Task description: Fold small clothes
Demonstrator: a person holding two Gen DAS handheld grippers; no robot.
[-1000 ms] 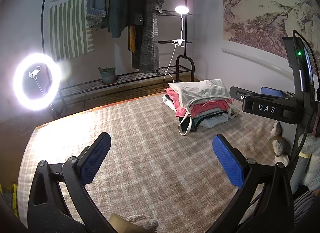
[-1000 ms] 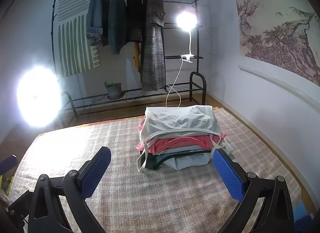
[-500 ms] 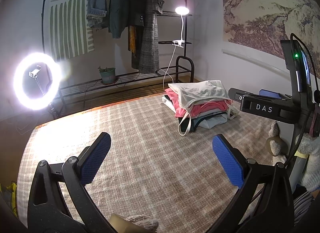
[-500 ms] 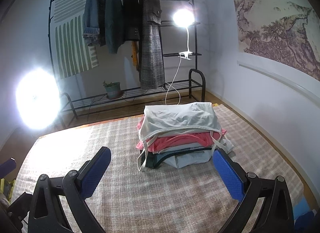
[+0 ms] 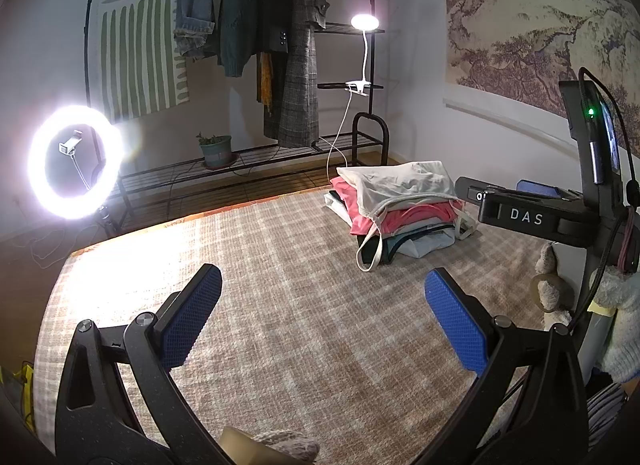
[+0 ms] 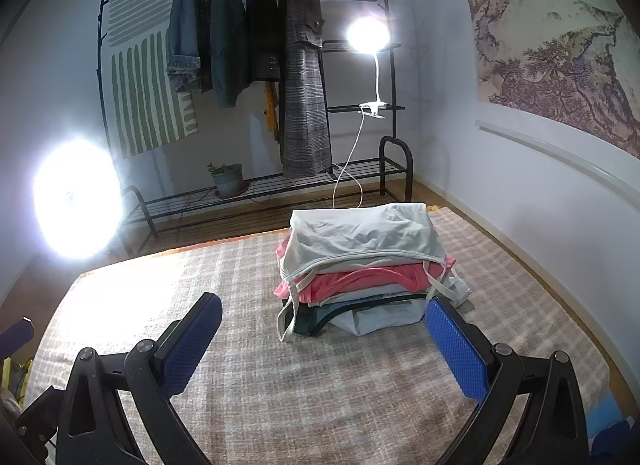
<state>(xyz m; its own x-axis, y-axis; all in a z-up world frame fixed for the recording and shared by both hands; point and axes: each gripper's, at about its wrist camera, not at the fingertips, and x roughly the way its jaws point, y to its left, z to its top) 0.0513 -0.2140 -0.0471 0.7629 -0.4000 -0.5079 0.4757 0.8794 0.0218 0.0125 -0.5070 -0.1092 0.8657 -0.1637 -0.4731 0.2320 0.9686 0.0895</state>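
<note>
1. The left gripper [image 5: 323, 307] is hovering with its jaws spread wide and nothing between them; below it the checked blanket [image 5: 280, 305] is lying bare.
2. The right gripper [image 6: 323, 339] is likewise holding its jaws spread and empty; it is facing the stack of folded clothes [image 6: 366, 269], which is sitting just beyond its fingertips, not touching them.
3. In the left wrist view that stack [image 5: 404, 209] is lying well ahead and to the right, near the blanket's far edge; the right gripper's body is reaching in beside it.
4. The folding is looking largely done, as I judge it; one stack is standing, with a pale top [image 6: 360, 237] uppermost, a pink garment [image 6: 360, 279] under it, and at least two darker and greyish layers below; the exact count is hard to tell.
5. No unfolded small garment is showing on the blanket; whether more are waiting out of view I cannot tell.
6. Counted: two grippers, one stack, one blanket.
</note>
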